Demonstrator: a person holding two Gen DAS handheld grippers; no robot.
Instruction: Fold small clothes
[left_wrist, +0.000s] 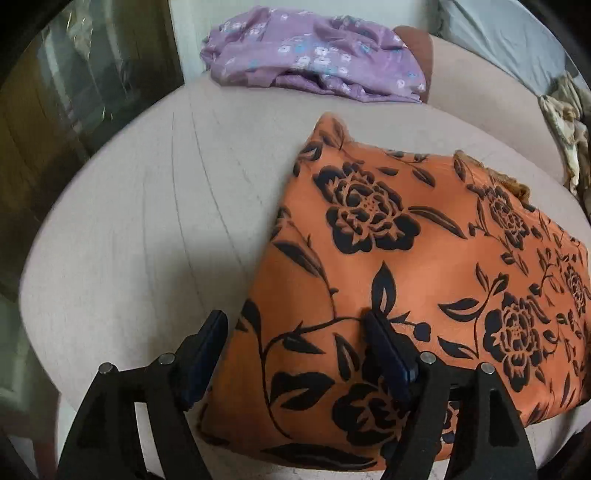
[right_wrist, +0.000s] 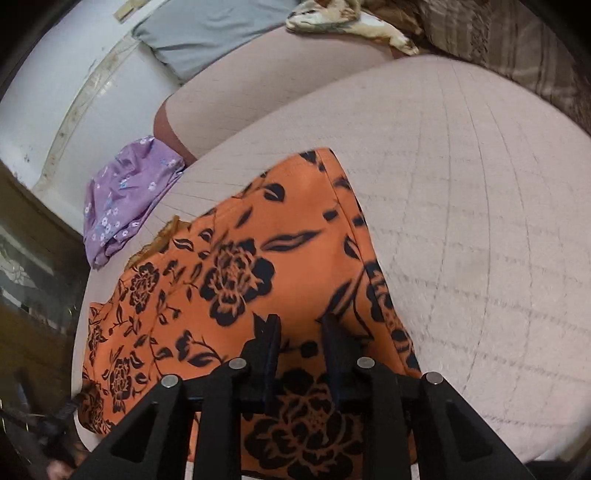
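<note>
An orange garment with black flowers (left_wrist: 406, 258) (right_wrist: 240, 277) lies folded and flat on a pale quilted cushion (left_wrist: 147, 221) (right_wrist: 461, 221). My left gripper (left_wrist: 293, 319) stands wide open over the garment's near left edge. One finger hangs over the bare cushion, the other over the cloth, and nothing is pinched. My right gripper (right_wrist: 301, 323) hovers over the garment's near right part. Its jaws stand a narrow gap apart, and the cloth lies flat below them, not gripped. A purple flowered garment (left_wrist: 314, 62) (right_wrist: 122, 199) lies crumpled at the far edge.
A grey pillow (left_wrist: 498, 37) (right_wrist: 207, 29) and a beige patterned cloth (left_wrist: 569, 125) (right_wrist: 343, 18) sit behind the cushion. A dark glass-fronted cabinet (left_wrist: 74, 92) stands at the left. Bare cushion stretches left of the orange garment and to its right.
</note>
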